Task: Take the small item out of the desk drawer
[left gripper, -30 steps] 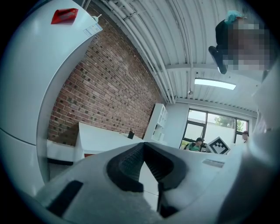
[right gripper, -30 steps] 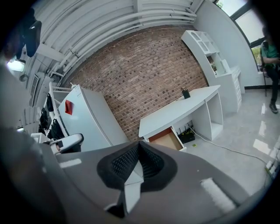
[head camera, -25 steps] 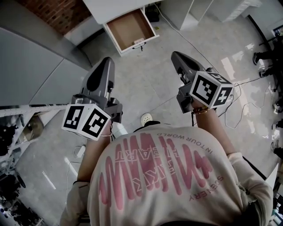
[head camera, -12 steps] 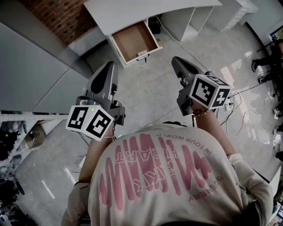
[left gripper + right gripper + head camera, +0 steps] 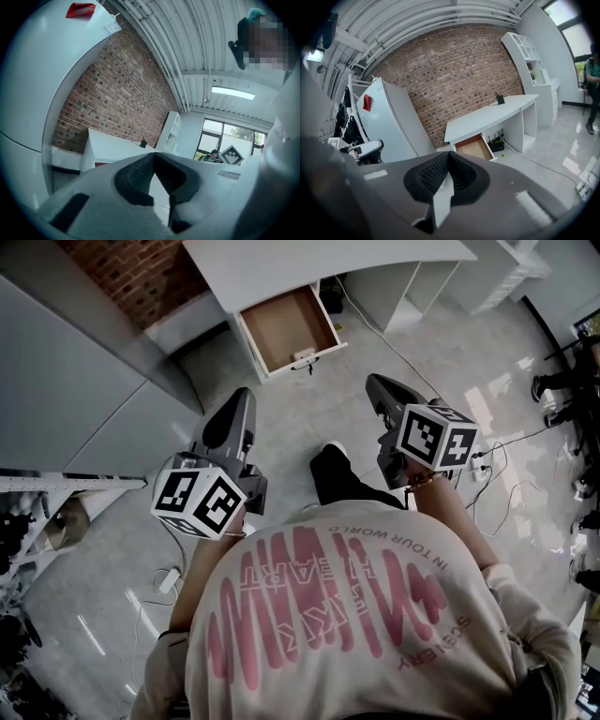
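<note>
Plainly, drawer (image 5: 286, 326): pulled open under the white desk (image 5: 281, 263); upper centre of the head view
Small item: cannot be picked out in the drawer from any view
Left gripper (image 5: 241, 399): left of centre; jaws clenched, nothing between them
Right gripper (image 5: 374, 382): right of centre; jaws clenched, nothing held; well apart from the drawer

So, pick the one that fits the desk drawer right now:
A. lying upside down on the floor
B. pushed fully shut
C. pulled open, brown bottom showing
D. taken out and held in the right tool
C: in the head view the drawer stands pulled out from under the white desk, with its brown bottom open to view.
</note>
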Demonstrator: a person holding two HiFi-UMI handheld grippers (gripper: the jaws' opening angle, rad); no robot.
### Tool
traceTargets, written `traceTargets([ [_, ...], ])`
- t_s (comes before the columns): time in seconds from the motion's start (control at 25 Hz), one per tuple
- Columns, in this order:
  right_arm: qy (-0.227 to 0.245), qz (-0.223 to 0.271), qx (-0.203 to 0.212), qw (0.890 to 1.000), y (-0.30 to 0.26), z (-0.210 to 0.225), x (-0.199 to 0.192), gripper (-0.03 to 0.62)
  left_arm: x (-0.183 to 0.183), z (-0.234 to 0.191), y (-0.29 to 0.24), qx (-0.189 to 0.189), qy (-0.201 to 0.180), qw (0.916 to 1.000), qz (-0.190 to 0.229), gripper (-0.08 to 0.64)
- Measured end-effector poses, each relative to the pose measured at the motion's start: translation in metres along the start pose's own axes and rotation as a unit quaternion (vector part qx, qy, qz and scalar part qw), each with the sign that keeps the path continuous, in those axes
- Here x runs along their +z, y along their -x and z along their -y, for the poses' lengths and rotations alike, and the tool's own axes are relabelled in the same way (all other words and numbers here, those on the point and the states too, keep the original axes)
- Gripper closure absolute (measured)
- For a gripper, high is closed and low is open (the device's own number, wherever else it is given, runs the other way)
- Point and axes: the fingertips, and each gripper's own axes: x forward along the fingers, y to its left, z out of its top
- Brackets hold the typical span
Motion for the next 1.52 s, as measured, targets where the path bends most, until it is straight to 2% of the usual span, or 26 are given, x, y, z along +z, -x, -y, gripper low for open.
traceTargets([
  [0.2,0.01,-0.032,0.003,0.999,-0.025,0.011,-0.01,0.579,-0.003,-0.016,-0.005,0.022,0.003,0.9997,-0.001,0.555],
  [0.4,0.02,-0.053,0.01,0.998,-0.056,0.022,-0.002,0.578,0.003,-0.041,-0.017,0.057,0.004,0.9984,-0.001,0.555],
  [0.76,0.033,-0.089,0.05,0.994,-0.145,0.04,0.041,0.579,0.027,-0.094,-0.064,0.118,0.016,0.9926,0.021,0.555],
  [1.04,0.055,-0.107,0.08,0.99,-0.213,0.054,0.08,0.579,0.042,-0.13,-0.111,0.151,0.025,0.9877,0.034,0.555],
  [1.28,0.077,-0.111,0.108,0.985,-0.259,0.062,0.112,0.578,0.059,-0.147,-0.137,0.179,0.016,0.9819,0.059,0.555],
  [1.52,0.088,-0.137,0.13,0.978,-0.3,0.074,0.119,0.579,0.056,-0.173,-0.163,0.217,0.026,0.9736,0.066,0.555],
])
